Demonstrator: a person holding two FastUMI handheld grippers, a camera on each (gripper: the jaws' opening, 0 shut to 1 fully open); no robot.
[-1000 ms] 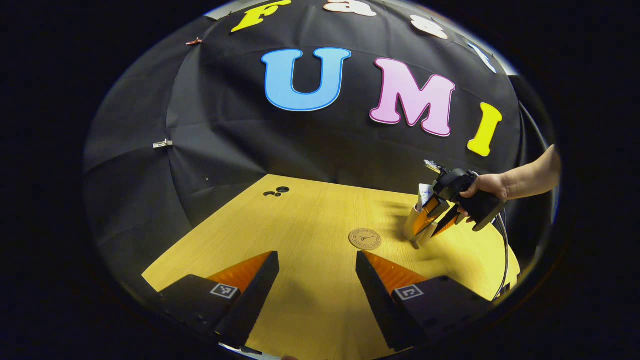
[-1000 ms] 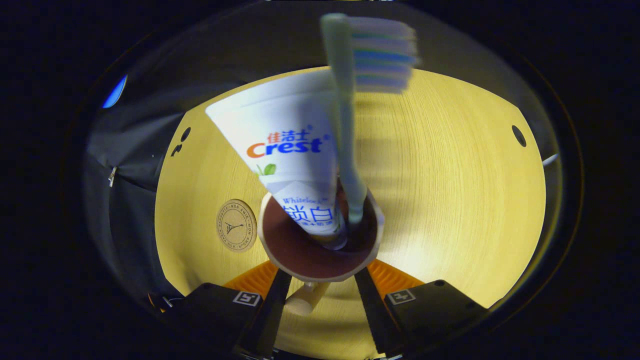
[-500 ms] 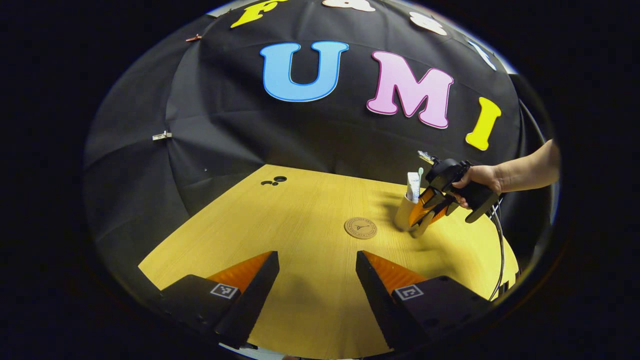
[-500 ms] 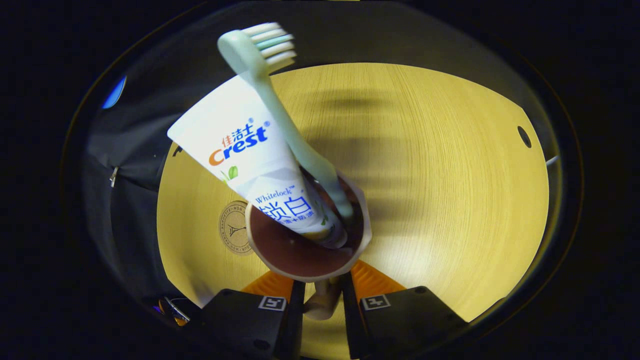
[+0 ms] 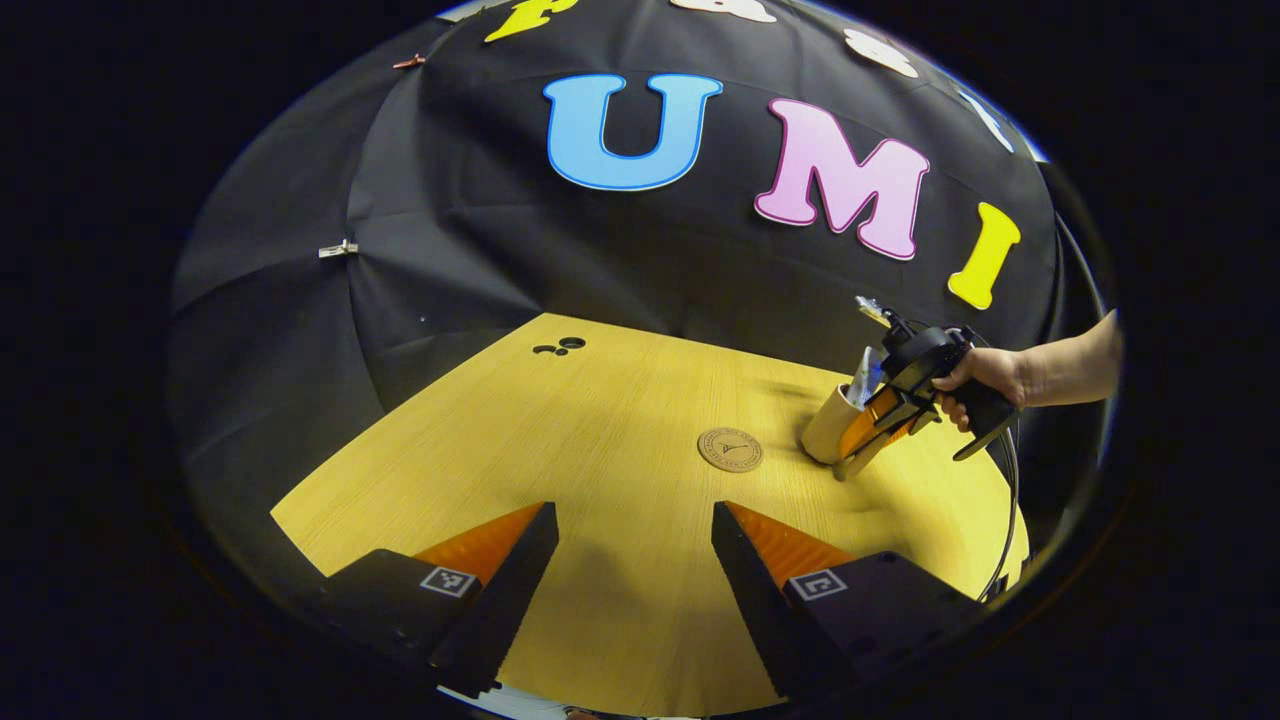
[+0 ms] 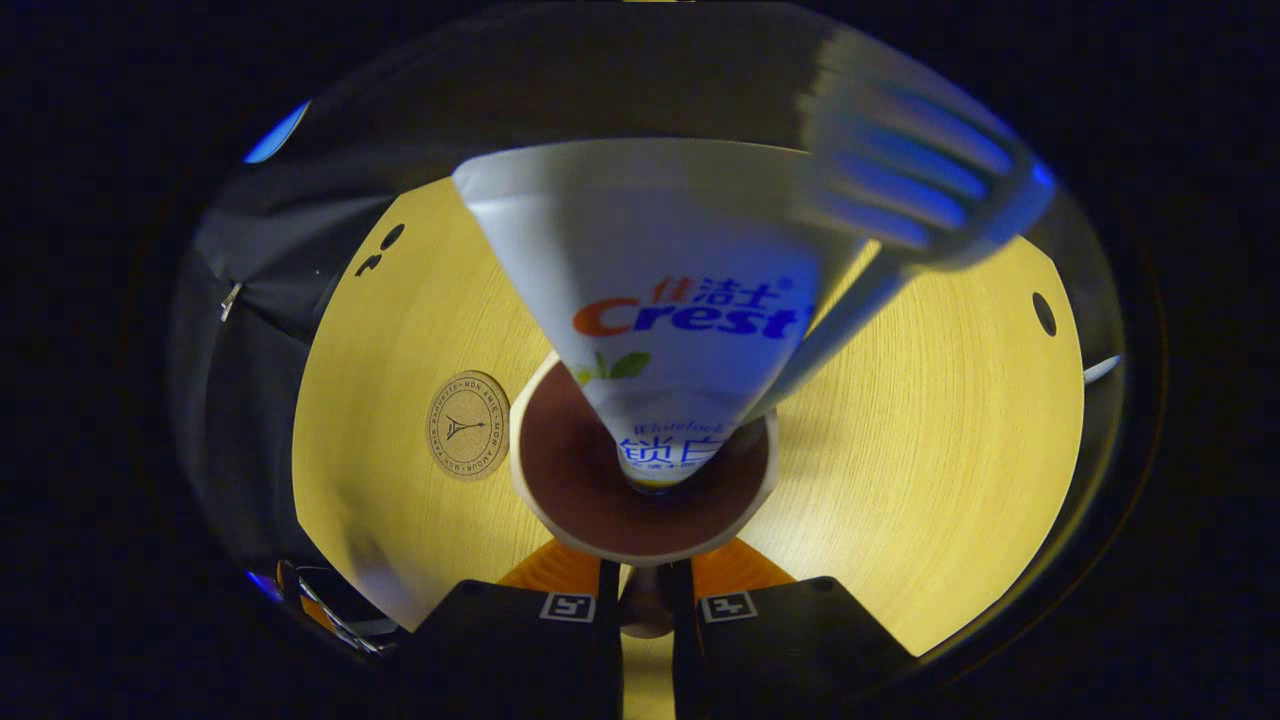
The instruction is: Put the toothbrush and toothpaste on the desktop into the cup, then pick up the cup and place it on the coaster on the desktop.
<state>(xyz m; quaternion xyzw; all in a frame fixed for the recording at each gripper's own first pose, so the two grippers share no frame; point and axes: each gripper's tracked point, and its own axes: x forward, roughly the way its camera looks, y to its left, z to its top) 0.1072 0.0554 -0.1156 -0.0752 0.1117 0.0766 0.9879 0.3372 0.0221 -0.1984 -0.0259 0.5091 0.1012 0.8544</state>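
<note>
In the right gripper view, the beige cup (image 6: 545, 500) with a dark inside holds the white toothpaste tube (image 6: 660, 300) and the pale toothbrush (image 6: 900, 220), blurred at the upper right. My right gripper (image 6: 645, 600) is shut on the cup's handle below the rim. The round cork coaster (image 6: 467, 425) lies on the desk just left of the cup. In the left gripper view, the cup (image 5: 830, 428) is tilted and lifted beside the coaster (image 5: 730, 450), held by the right gripper (image 5: 880, 425) in a hand. My left gripper (image 5: 635, 540) stands open over the near desk, empty.
The yellow wooden desk (image 5: 600, 440) has small cable holes at its far left (image 5: 560, 347) and one hole at the right (image 6: 1043, 313). A cable (image 5: 1005, 520) trails from the right gripper over the desk's right edge.
The right gripper's fingers have closed tighter on the cup's handle. The cup has tipped, and the toothbrush has swung from left to right inside it.
</note>
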